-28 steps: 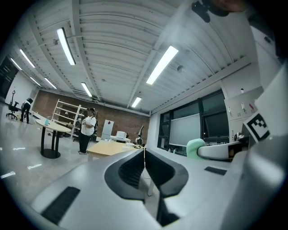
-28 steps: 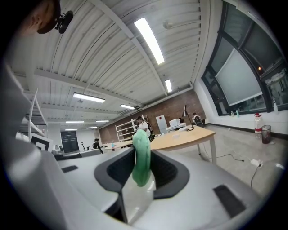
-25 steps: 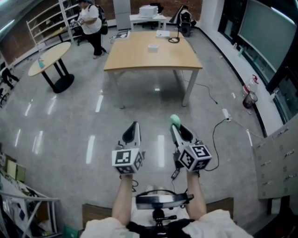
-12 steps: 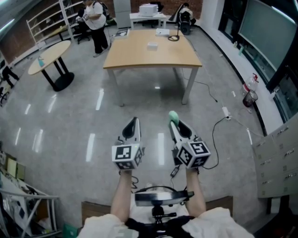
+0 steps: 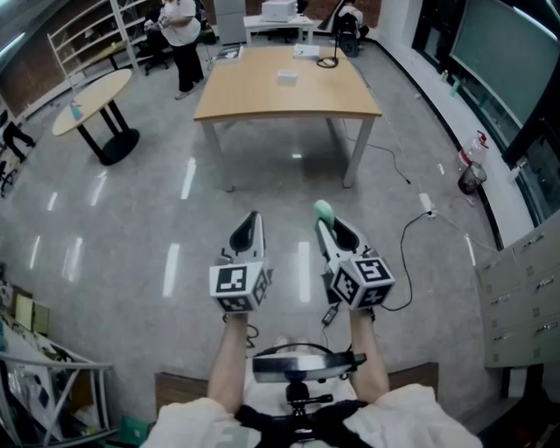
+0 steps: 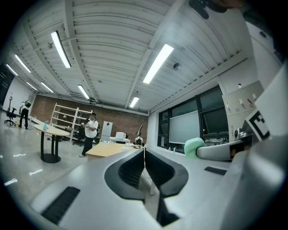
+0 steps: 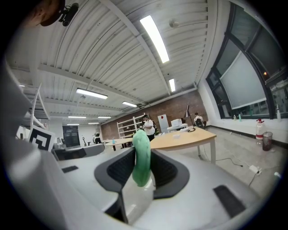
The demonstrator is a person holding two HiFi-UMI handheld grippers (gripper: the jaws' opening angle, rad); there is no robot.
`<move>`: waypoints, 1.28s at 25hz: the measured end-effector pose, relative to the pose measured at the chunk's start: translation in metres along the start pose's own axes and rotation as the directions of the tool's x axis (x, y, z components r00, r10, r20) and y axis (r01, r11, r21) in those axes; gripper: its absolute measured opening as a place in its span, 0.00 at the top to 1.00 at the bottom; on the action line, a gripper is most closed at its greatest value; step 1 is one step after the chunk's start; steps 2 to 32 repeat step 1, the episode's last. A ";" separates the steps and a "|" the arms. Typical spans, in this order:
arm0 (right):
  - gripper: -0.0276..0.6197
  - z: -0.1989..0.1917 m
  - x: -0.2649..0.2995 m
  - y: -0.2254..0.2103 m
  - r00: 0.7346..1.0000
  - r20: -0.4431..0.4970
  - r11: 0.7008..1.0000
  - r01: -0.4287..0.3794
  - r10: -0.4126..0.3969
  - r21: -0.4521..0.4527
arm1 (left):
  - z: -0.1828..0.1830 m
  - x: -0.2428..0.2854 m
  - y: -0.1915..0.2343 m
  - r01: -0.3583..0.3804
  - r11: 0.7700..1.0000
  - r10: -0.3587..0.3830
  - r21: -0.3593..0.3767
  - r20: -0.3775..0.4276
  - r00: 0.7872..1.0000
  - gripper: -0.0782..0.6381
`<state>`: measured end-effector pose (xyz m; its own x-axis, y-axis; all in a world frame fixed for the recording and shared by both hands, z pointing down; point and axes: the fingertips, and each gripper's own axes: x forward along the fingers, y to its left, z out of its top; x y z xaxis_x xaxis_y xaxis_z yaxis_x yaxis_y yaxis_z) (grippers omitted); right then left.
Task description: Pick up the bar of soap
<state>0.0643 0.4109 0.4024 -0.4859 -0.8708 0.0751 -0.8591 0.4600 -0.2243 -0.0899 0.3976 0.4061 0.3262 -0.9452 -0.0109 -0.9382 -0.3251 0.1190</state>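
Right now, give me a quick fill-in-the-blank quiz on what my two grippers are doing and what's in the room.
1. The bar of soap clamped between the fingers of the right gripper is ___ in colour.
2. The left gripper has its fingers ___, with nothing between them.
3. The person standing by the shelves wears a ___ top.

Missing words: green; shut; white.

Left gripper (image 5: 250, 220), right gripper (image 5: 326, 222): grey shells, black-white marker cubes (image 5: 238, 287); white sleeves (image 5: 188, 424).
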 end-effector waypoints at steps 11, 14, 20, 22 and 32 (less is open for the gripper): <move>0.78 0.000 0.001 -0.001 1.000 0.002 1.000 -0.001 0.001 0.001 | -0.001 0.001 0.000 0.002 1.000 -0.002 0.001 0.000 1.000 0.87; 0.78 0.000 0.001 -0.001 1.000 0.002 1.000 -0.001 0.001 0.001 | -0.001 0.001 0.000 0.002 1.000 -0.002 0.001 0.000 1.000 0.87; 0.78 0.000 0.001 -0.001 1.000 0.002 1.000 -0.001 0.001 0.001 | -0.001 0.001 0.000 0.002 1.000 -0.002 0.001 0.000 1.000 0.87; 0.78 0.000 0.001 -0.001 1.000 0.002 1.000 -0.001 0.001 0.001 | -0.001 0.001 0.000 0.002 1.000 -0.002 0.001 0.000 1.000 0.87; 0.78 0.000 0.001 -0.001 1.000 0.002 1.000 -0.001 0.001 0.001 | -0.001 0.001 0.000 0.002 1.000 -0.002 0.001 0.000 1.000 0.87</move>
